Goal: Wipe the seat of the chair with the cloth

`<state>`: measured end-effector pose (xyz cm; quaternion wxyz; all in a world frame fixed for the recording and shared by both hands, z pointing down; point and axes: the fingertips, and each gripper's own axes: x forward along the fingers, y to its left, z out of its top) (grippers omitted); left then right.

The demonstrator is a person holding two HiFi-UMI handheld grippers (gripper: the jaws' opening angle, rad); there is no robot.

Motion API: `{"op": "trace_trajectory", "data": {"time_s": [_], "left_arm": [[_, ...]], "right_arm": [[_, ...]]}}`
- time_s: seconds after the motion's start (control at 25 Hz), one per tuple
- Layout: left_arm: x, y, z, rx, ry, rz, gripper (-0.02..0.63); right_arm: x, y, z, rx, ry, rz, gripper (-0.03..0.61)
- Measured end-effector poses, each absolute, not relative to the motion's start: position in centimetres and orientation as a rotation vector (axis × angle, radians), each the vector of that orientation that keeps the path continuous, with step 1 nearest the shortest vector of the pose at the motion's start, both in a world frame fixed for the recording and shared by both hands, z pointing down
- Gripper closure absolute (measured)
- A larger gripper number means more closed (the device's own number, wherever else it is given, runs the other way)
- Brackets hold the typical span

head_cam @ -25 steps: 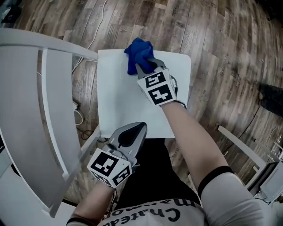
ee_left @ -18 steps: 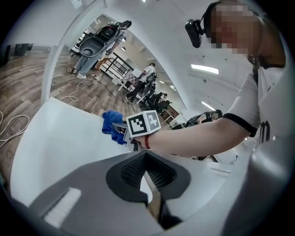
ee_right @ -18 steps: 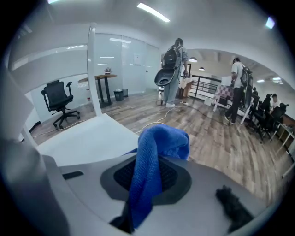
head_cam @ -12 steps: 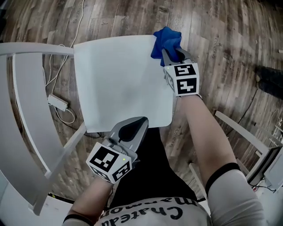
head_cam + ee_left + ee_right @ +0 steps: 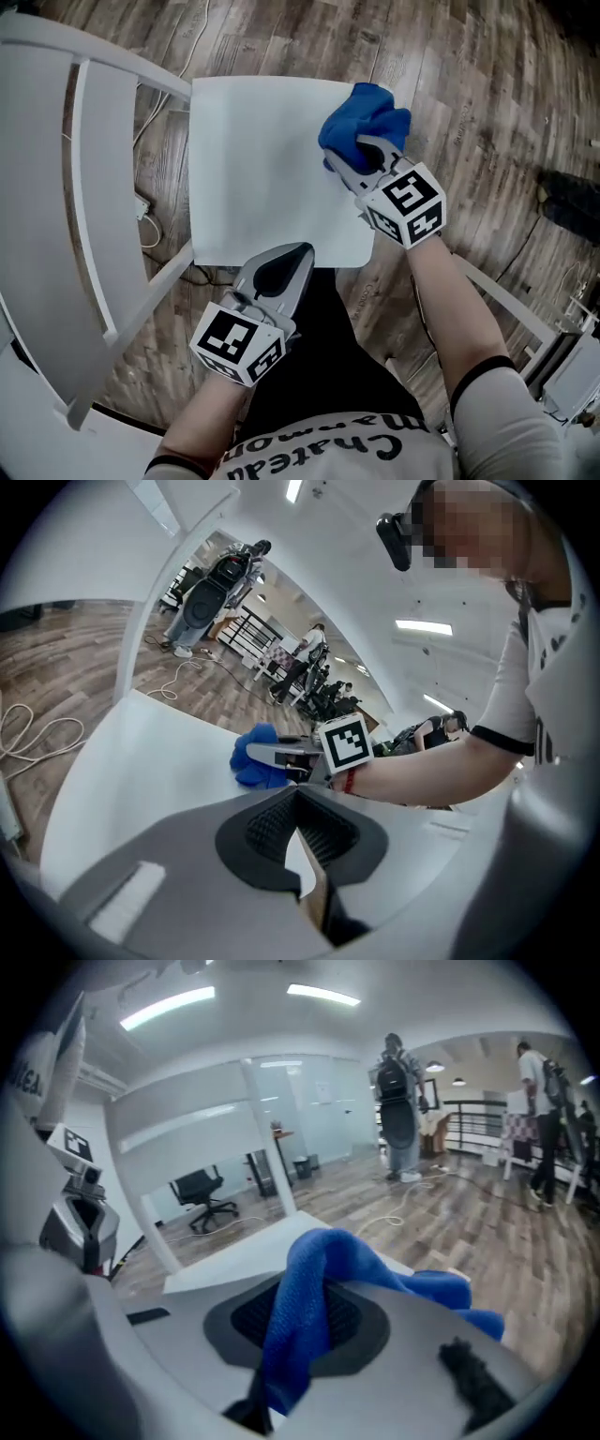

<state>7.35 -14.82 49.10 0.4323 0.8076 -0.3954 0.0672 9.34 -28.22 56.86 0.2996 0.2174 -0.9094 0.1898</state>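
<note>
Head view: the person is leaning over the white chair, and the right claw [image 5: 354,155] is pinching the blue cloth [image 5: 364,114] hard between its jaws, pressing the wad down at the far right corner of the seat [image 5: 262,169], where part of it is spilling past the seat's right edge over the wood floor [image 5: 469,75]. The left claw [image 5: 296,253] is hanging at the near edge of the seat with its jaws closed together on nothing, taking no part in the work. From where I am standing, this looks like the middle of the wiping step, with the cloth working the right margin. The broad middle and left of the seat, toward the backrest [image 5: 56,187], seem to be waiting for a pass, so the next move is probably calling for a firm drag leftward or back toward the person, with the cloth kept flat on the surface and off the edge. The cloth is bunched into a lump more than a strip. What length it has is running along the claw's own line, diagonally across the corner, pointing away from the person and to the right. In the right gripper view a fold of it [image 5: 314,1279] is rising through the jaws and flopping over to the right.
</note>
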Motion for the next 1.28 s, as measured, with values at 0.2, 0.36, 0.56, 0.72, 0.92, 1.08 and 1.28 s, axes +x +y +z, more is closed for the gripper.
{"op": "trace_trajectory", "data": {"time_s": [0.2, 0.36, 0.56, 0.72, 0.92, 1.08, 1.28], "left_arm": [[3.9, -13.0, 49.0, 1.965, -1.094, 0.146, 0.607], [1.6, -11.1, 49.4, 1.915, -1.153, 0.113, 0.607], [0.1, -9.0, 49.8, 1.863, -1.198, 0.080, 0.607], [0.4, -7.9, 50.2, 1.854, -1.174, 0.079, 0.607], [1.6, -8.0, 50.4, 1.859, -1.120, 0.067, 0.607], [2.5, -8.6, 50.4, 1.893, -1.071, 0.093, 0.607], [3.5, -10.3, 51.2, 1.887, -1.065, 0.124, 0.607]], "right_arm": [[-1.6, -21.4, 57.2, 0.180, -2.471, 0.520, 0.515], [-8.5, -19.0, 56.4, 0.013, -2.541, 0.597, 0.515], [-11.9, -22.0, 59.0, 0.149, -2.497, 0.590, 0.515], [-12.9, -23.3, 61.8, 0.203, -2.395, 0.445, 0.515], [-13.0, -23.6, 62.7, 0.305, -2.417, 0.360, 0.515], [-10.1, -24.6, 62.8, 0.446, -2.435, 0.390, 0.515], [-3.3, -27.9, 62.9, 0.658, -2.409, 0.481, 0.515]]}}
